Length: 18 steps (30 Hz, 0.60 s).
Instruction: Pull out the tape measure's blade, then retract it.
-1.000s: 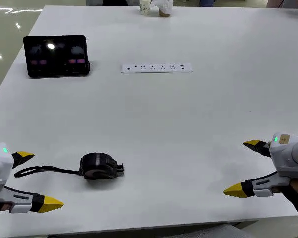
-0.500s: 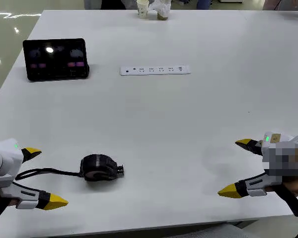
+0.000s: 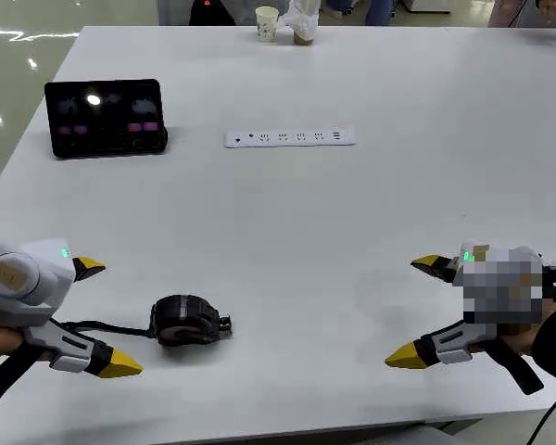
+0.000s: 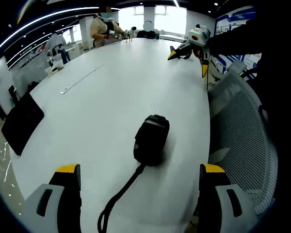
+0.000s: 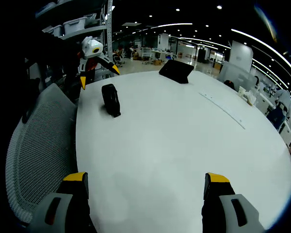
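A black tape measure [image 3: 183, 320] lies on the white table [image 3: 315, 222] near the front left, its black wrist strap [image 3: 97, 326] trailing to the left. My left gripper [image 3: 97, 315] stands open just left of it, jaws on either side of the strap; the tape measure [image 4: 152, 138] sits ahead of those jaws in the left gripper view, untouched. My right gripper [image 3: 417, 311] is open at the front right, far from the tape measure [image 5: 111, 99], with nothing between its jaws. The blade is fully inside the case.
A black tablet [image 3: 105, 118] stands at the back left and a white power strip [image 3: 289, 138] lies mid-table. Paper cups [image 3: 269, 22] sit at the far edge. A mesh chair [image 4: 237, 131] is close to the table's front edge.
My left gripper has moved right, closer to the tape measure, and my right gripper has shifted left. The tape measure has not moved.
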### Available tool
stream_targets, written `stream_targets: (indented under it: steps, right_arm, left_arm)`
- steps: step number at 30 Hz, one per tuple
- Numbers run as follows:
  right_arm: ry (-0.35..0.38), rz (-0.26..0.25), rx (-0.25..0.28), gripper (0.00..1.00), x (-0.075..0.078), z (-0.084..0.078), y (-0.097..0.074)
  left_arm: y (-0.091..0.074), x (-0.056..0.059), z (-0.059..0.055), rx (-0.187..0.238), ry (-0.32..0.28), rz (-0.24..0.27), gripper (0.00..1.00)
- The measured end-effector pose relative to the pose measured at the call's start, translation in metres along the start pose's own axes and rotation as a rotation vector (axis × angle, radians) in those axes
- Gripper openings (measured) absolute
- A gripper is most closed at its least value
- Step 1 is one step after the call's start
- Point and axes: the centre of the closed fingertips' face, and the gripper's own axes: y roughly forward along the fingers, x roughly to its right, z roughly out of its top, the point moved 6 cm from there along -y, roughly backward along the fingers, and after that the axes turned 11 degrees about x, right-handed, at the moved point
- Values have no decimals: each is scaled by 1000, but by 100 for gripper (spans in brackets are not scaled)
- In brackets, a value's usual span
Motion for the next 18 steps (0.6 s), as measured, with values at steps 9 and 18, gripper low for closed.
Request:
stream_targets:
  steps: [9,18]
  right_arm:
    - [-43,60,-5,99,0,9,19]
    - [-34,98,17,99,-7,21,40]
  left_arm:
    - [12,1,9,-28,50,-47,99]
    - [28,6,11,-80,68,-100,99]
